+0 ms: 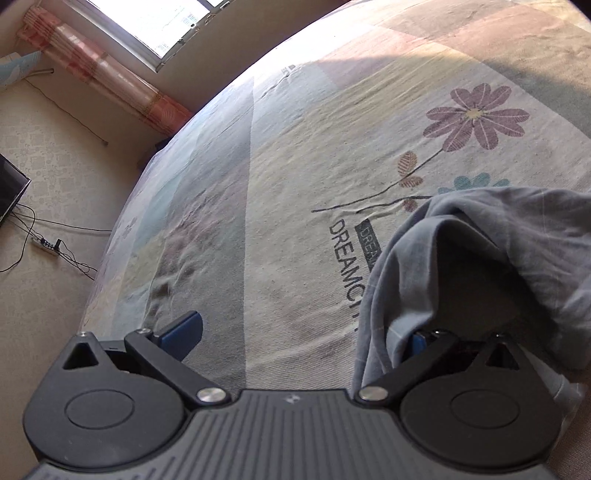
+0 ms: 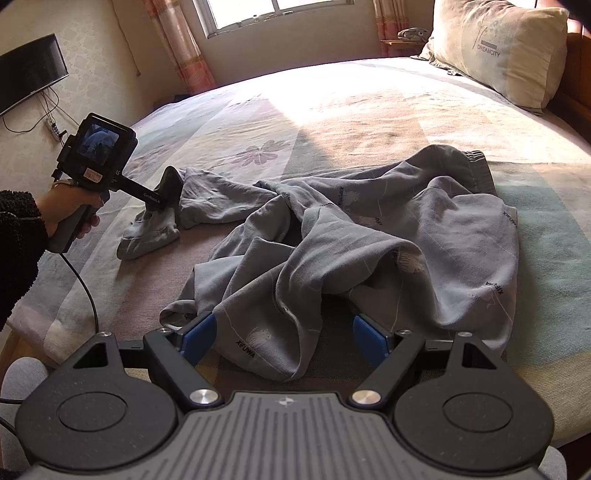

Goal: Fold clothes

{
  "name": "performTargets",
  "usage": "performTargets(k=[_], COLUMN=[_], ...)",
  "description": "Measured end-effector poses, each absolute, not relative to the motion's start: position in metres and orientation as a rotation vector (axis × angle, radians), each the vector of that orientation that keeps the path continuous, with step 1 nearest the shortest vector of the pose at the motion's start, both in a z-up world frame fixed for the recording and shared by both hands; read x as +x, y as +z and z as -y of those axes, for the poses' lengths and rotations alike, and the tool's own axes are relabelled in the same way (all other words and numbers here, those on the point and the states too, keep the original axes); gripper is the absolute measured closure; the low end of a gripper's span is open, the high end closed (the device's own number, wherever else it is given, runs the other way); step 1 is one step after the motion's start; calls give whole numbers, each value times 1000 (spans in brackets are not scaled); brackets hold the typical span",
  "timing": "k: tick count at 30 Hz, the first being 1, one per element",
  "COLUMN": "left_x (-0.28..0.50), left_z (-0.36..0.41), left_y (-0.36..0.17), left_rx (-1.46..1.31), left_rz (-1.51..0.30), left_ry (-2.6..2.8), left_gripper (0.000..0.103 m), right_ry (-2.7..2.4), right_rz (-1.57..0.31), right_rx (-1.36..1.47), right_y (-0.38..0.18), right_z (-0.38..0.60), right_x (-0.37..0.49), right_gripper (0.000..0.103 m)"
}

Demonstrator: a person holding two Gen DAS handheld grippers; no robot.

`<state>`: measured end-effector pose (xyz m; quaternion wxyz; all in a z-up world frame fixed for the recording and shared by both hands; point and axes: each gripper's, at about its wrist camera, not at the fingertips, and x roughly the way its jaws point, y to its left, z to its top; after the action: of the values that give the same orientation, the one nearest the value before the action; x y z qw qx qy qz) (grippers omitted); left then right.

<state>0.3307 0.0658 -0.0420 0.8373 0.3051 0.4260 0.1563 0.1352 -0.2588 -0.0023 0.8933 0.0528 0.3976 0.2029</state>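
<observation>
Grey printed pyjama trousers (image 2: 369, 236) lie crumpled on the bed, waistband at the far right, one leg stretched to the left. My right gripper (image 2: 284, 332) is open, its blue pads either side of a fold of the near leg. My left gripper (image 1: 303, 332) is open; its left pad (image 1: 183, 332) is bare and the grey leg cloth (image 1: 498, 251) drapes over its right finger. It also shows in the right wrist view (image 2: 168, 199), held in a hand at the end of the far leg.
The bed (image 2: 351, 110) has a pastel flowered sheet (image 1: 295, 184) with "DREAMCITY" print. A pillow (image 2: 495, 48) lies at the far right. A window (image 2: 280, 11), curtains, a wall TV (image 2: 29, 77) and a power strip (image 1: 46, 245) with cables stand beyond the bed's left edge.
</observation>
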Motion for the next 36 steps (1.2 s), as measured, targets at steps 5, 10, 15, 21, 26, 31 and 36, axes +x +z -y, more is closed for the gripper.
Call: performTargets(k=[5,10,15,21,26,31,36], left_x=[342,362,384,397,393,370,338], left_z=[-95,-109,-104,-100,-102,-118,-137], left_y=[-26,-7,12,26,6,-1,-9], left_rx=[733,787,875,879,879,797,716], left_rz=[-863,-799,-668,-475,-515,-549,-655], left_ry=[435,476,523,576,553,536,416], left_gripper=[0,0,0,0,0,0,0], right_ry=[420,415,397,374,370,377,385], right_rz=[-825,-840,-859,-882,-895,-897,-894], right_rx=[114,107,99,91,83,70,73], right_y=[-3,-7,-12,-18,-21,-21,-20], right_z=[258,254,253,252,249,247,246], right_x=[141,145,150,157,160,161,161], right_gripper=[18,18,18,18,18,18,18])
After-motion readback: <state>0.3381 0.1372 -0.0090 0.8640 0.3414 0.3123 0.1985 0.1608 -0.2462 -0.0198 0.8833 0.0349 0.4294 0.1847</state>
